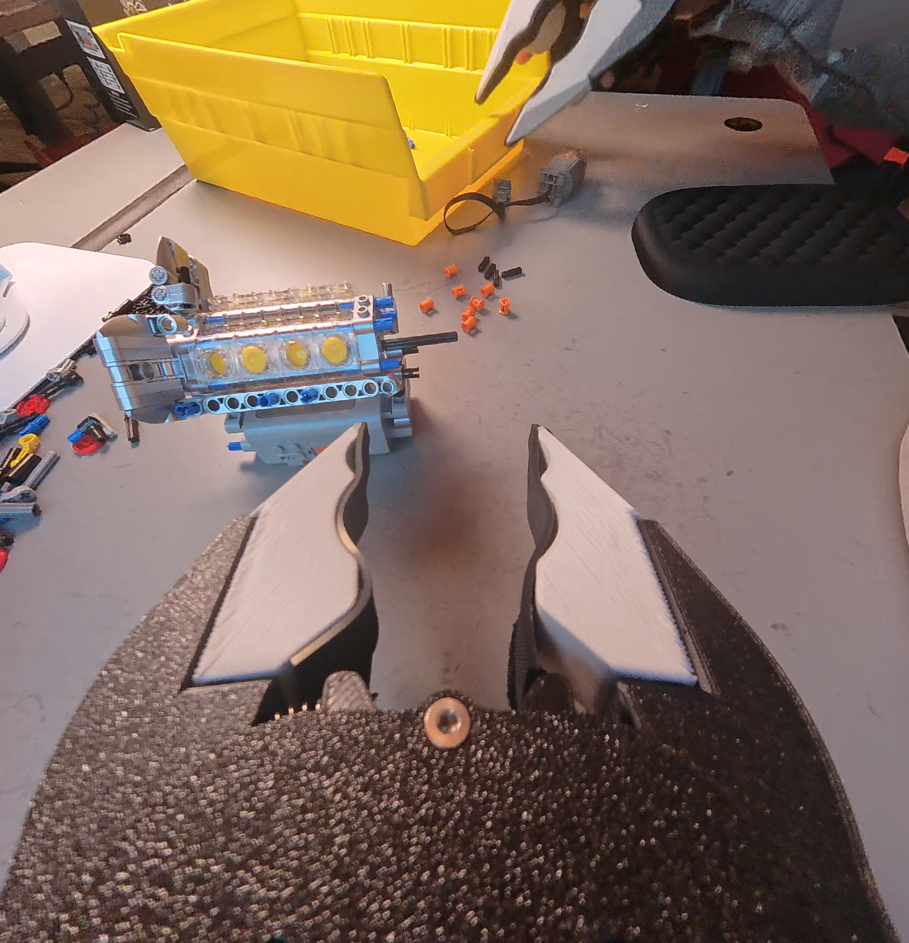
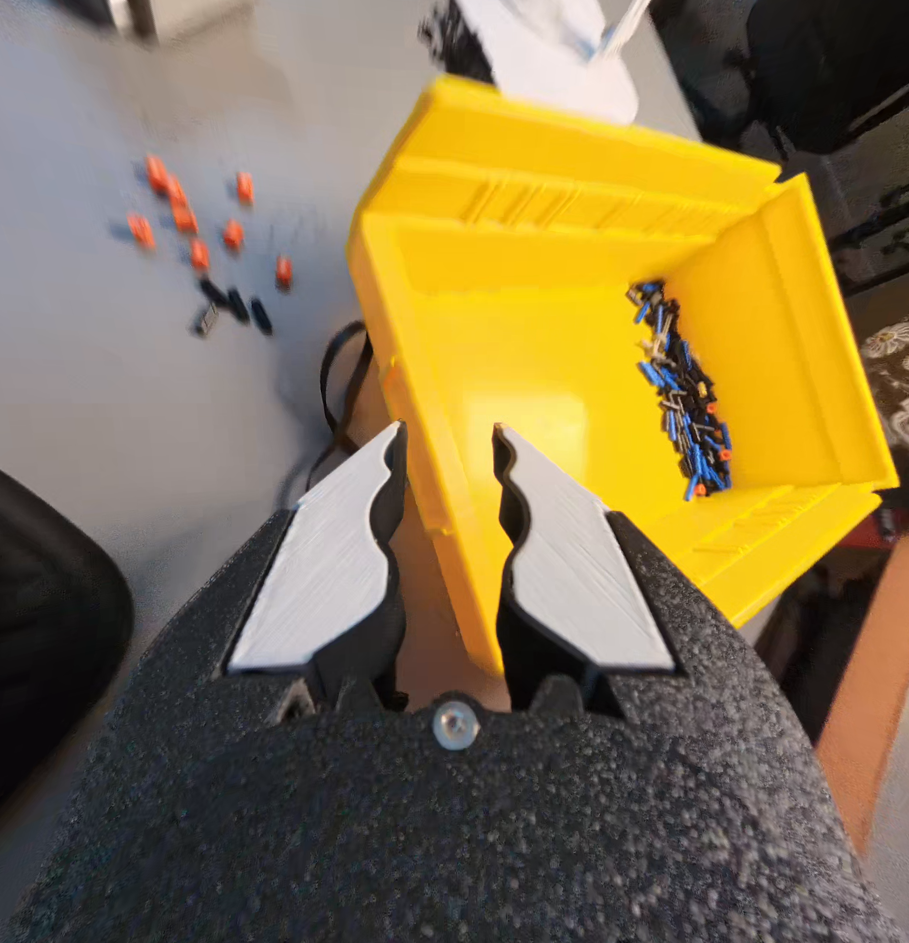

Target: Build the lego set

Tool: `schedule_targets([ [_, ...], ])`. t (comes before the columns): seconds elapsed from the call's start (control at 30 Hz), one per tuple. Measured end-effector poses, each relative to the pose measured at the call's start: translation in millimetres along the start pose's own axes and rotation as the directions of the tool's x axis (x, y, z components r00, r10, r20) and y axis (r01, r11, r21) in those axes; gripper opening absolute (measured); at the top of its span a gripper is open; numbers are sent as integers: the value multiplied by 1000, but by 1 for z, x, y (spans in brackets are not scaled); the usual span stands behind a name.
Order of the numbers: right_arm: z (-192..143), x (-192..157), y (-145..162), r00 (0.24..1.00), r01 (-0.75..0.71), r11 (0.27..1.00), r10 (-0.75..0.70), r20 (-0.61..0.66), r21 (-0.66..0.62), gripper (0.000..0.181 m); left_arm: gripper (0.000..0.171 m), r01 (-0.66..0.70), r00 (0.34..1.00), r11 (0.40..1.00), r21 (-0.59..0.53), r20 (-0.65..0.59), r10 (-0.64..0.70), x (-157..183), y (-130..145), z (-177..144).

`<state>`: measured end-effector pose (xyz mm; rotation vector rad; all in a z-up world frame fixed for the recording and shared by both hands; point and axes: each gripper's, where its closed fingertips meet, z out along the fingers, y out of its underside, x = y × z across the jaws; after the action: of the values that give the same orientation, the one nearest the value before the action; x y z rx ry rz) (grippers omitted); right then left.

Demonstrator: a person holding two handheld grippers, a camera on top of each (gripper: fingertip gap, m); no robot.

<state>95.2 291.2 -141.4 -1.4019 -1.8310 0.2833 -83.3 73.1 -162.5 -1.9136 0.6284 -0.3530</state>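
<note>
The left gripper (image 1: pixel 447 433) is open and empty above the grey counter (image 1: pixel 646 459), just beside the brick engine model (image 1: pixel 268 357). The right gripper (image 2: pixel 450 426) is open and empty over the near wall of the yellow bin (image 2: pixel 493 316). Beyond the model, toward the bin, lie orange bushes (image 1: pixel 473 303) and black pins (image 1: pixel 496 268).

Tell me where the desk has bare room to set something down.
Bare desk lies between the brick engine model, the black wrist rest and the left gripper. Crowded: loose parts far left, orange bushes near the yellow bin.
</note>
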Motion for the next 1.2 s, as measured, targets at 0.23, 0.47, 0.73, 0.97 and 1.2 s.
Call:
schedule_targets([
  [0.23, 1, 102, -51, 950, -265, 963, 270, -156, 54, 22, 60, -3, 1000, 1000, 2, 1, 3, 0, 0, 0],
  [0.47, 119, 166, -21, 851, -504, 852, 463, -248, -143, 13, 60, -17, 997, 999, 33, 70, 14, -7, -4, -5],
  [0.73, 170, 193, 56, 688, -708, 678, 601, -408, -195, 11, 60, -18, 996, 999, 42, 90, 14, -9, -5, -6],
  [0.97, 165, 177, 48, 706, -696, 698, 625, -332, -166, 5, 60, 3, 996, 999, 47, 84, -7, -12, -6, -6],
  [1.2, 135, 206, 28, 596, -763, 643, 736, -322, 58, 11, 60, 12, 995, 999, 29, 95, -15, -15, -4, -2],
])
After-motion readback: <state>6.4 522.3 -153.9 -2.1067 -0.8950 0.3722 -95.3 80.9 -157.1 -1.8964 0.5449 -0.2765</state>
